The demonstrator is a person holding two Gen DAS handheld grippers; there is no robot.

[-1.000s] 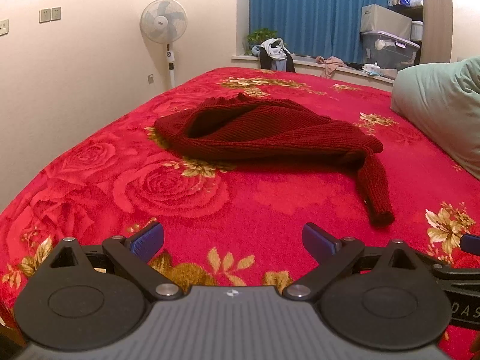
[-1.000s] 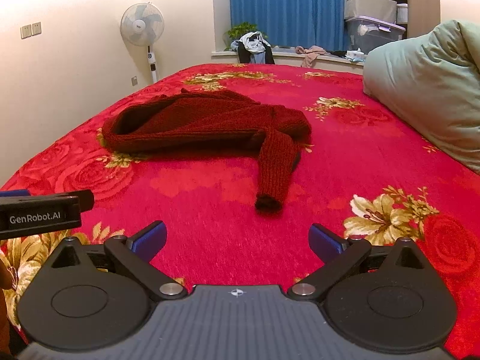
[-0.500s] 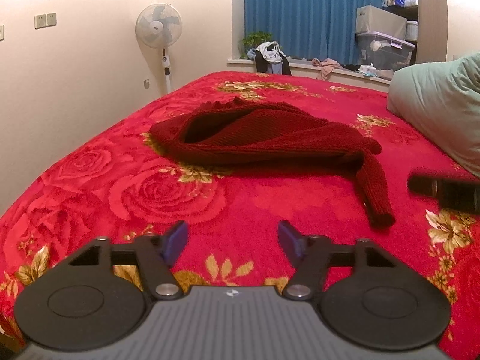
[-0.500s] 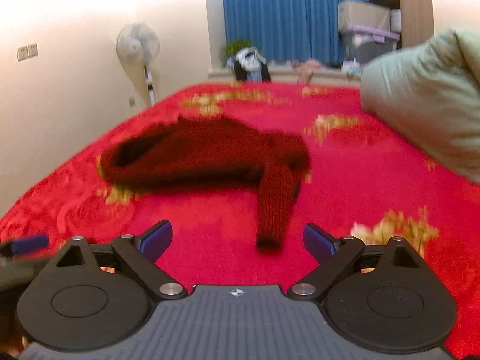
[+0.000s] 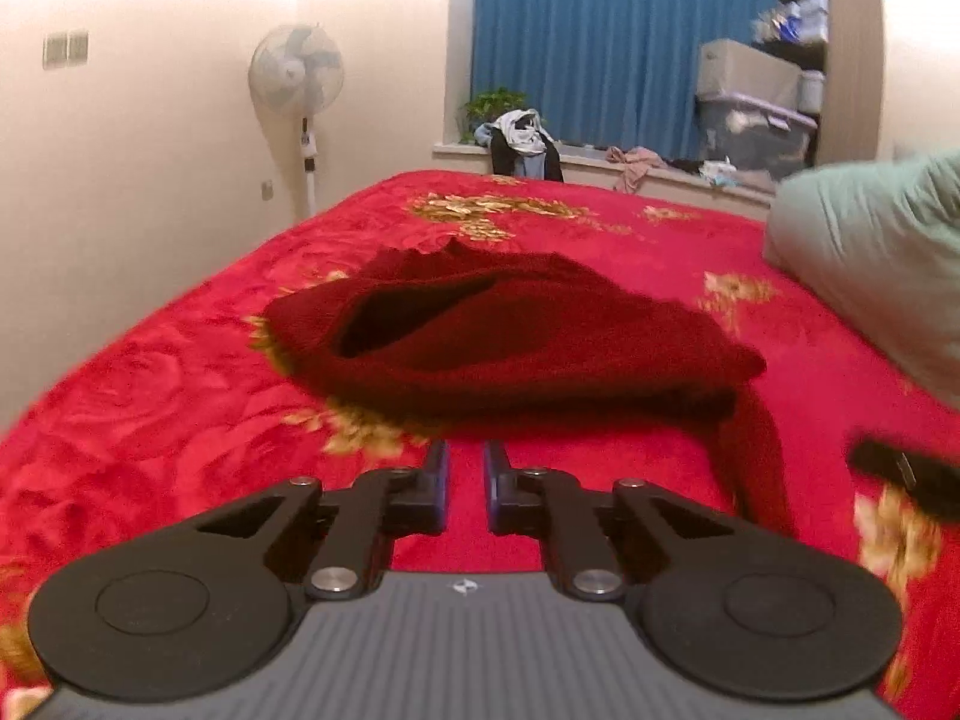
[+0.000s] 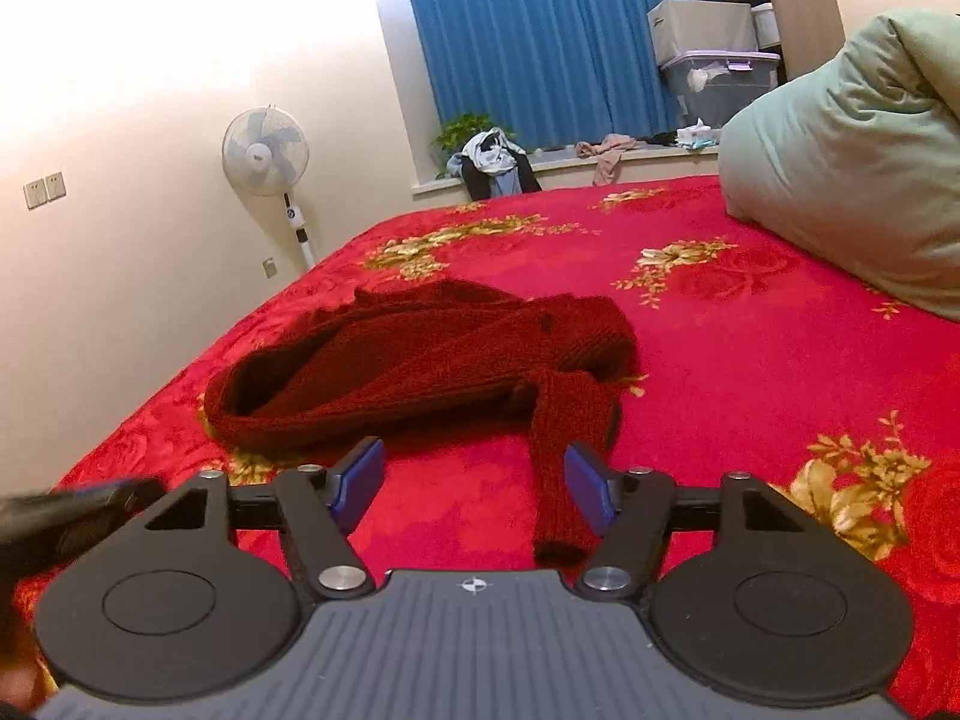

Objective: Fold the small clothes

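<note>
Left fingers have narrowed on the way to the sweater

The left gripper [image 5: 461,483], wide a second ago, is now nearly pressed together and empty (a slit remains), just short of the dark red sweater [image 5: 510,348] mid-frame on the bed [image 5: 180,420]. The right gripper [image 6: 474,480] stays spread, its sleeve [image 6: 561,468] just ahead; nothing is grasped yet.

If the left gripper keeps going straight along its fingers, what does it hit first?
Most likely the near edge of the dark red sweater, straight ahead of the left gripper. Its jaws are nearly closed with nothing between them. Only red bedspread lies between; depth is uncertain.
</note>
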